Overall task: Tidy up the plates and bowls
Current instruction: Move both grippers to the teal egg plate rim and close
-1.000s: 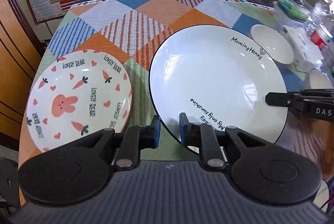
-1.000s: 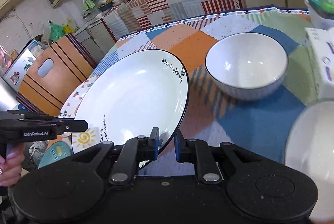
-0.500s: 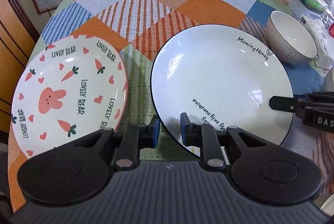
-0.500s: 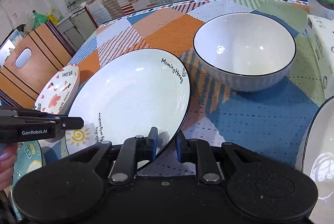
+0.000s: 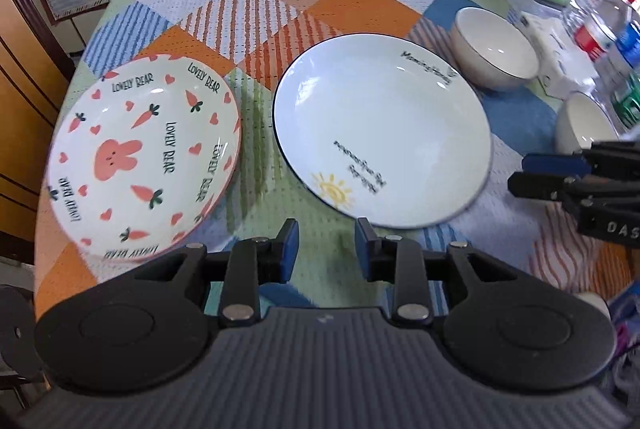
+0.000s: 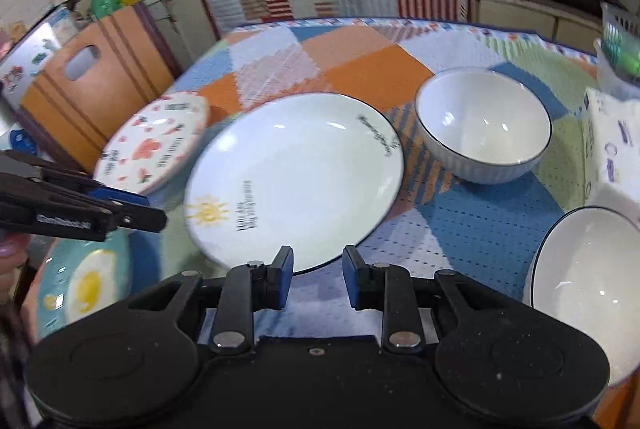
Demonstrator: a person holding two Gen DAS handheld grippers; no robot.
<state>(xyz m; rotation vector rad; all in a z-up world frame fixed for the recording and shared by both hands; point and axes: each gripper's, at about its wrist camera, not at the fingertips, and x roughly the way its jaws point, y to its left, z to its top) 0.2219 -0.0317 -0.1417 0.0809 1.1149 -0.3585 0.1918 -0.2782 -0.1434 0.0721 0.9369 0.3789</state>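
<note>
The big white plate (image 5: 380, 145) with a sun drawing and black lettering lies flat on the patchwork tablecloth (image 5: 280, 9). My left gripper (image 5: 326, 245) hangs just short of its near-left rim. Its jaws are opening, with only cloth between them. My right gripper (image 6: 318, 269) is at the plate's (image 6: 296, 177) near edge. Its jaws are opening too, and the pads do not touch the rim. A bunny-and-carrot plate (image 5: 144, 153) lies to the left. Two white bowls sit right of the big plate, one farther back (image 6: 484, 129) and one nearer (image 6: 584, 289).
A plate with a fried-egg picture (image 6: 84, 285) lies at the table's near-left corner. A tissue box (image 6: 612, 145), water bottles (image 5: 600, 17) and a plastic basket (image 6: 620, 49) crowd the right side. A wooden chair (image 6: 92, 85) stands beyond the left edge.
Both grippers let go of the white plate's rim, spread their jaws and drew back. The plate now rests flat on the cloth, with its sun drawing uncovered.
</note>
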